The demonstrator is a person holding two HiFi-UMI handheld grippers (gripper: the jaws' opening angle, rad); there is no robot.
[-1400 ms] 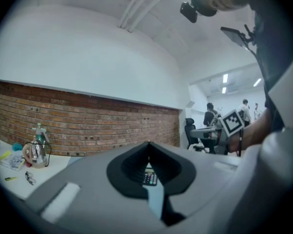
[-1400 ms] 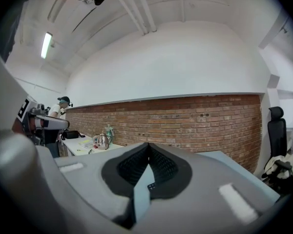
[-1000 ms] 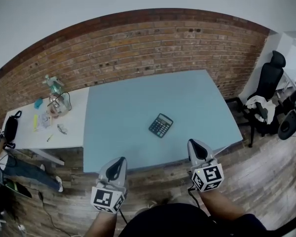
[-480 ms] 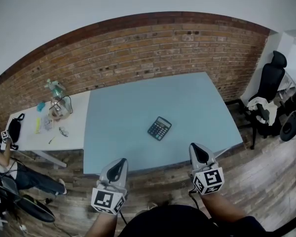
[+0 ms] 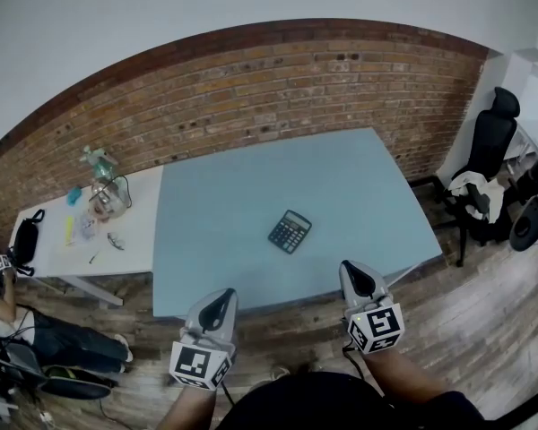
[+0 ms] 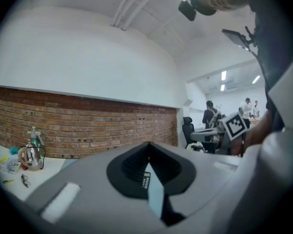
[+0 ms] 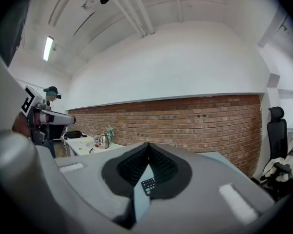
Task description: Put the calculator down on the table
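Observation:
A dark calculator (image 5: pixel 290 232) lies flat on the light blue table (image 5: pixel 341 177), a little right of its middle, with nothing touching it. Both grippers hover level off the table's near edge, well short of the calculator. My left gripper (image 5: pixel 222 299) is shut and empty, and so is my right gripper (image 5: pixel 356 275). In the left gripper view the calculator (image 6: pixel 145 180) shows small through the window below the closed tips of the left gripper (image 6: pixel 148 147). The right gripper view likewise shows the calculator (image 7: pixel 148 185) beyond the closed right gripper (image 7: pixel 147 147).
A white table (image 5: pixel 134 231) adjoins the blue one on the left, carrying a bottle (image 5: pixel 99 161), a glass jug (image 5: pixel 106 197) and small items. A black office chair (image 5: pixel 491 146) stands at the right. A brick wall runs behind. A person's legs (image 5: pixel 72 346) lie at the lower left.
Grippers and calculator have stayed where they were. The person at the left edge has shifted lower in the picture.

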